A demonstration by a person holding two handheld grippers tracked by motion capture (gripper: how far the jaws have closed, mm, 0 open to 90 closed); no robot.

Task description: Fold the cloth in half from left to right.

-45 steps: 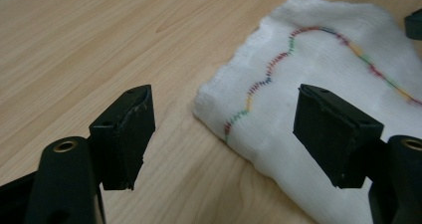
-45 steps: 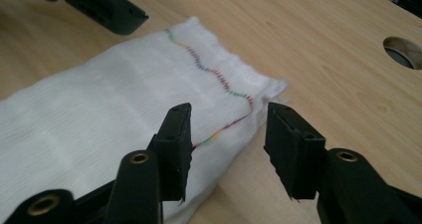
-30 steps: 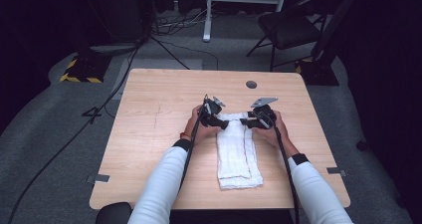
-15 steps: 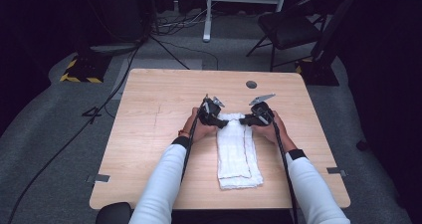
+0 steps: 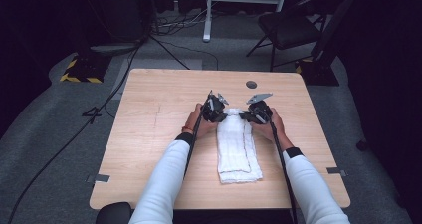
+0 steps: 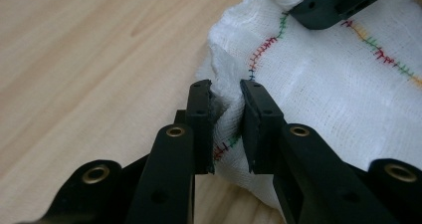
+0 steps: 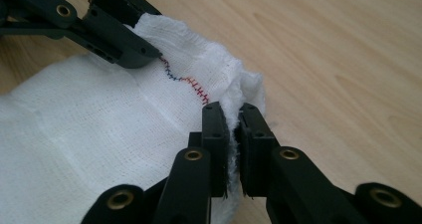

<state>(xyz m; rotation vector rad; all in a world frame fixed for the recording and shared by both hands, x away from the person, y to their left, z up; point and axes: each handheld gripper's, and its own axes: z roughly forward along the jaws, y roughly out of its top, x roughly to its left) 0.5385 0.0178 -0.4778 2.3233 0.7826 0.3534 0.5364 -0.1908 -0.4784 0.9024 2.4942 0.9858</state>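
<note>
1. The white cloth lies folded on the counter.
2. The left tool is clamped on the cloth's far left corner.
3. The right tool is clamped on its far right corner.

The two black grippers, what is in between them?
The far end of the folded white cloth spans between the left gripper and right gripper, seen in the high view.

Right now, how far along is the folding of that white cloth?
Done: the white cloth lies folded into a long strip on the table. In hand: the left claw and right claw each pinch a far corner. Left, probably: folding that end toward the near end.
</note>
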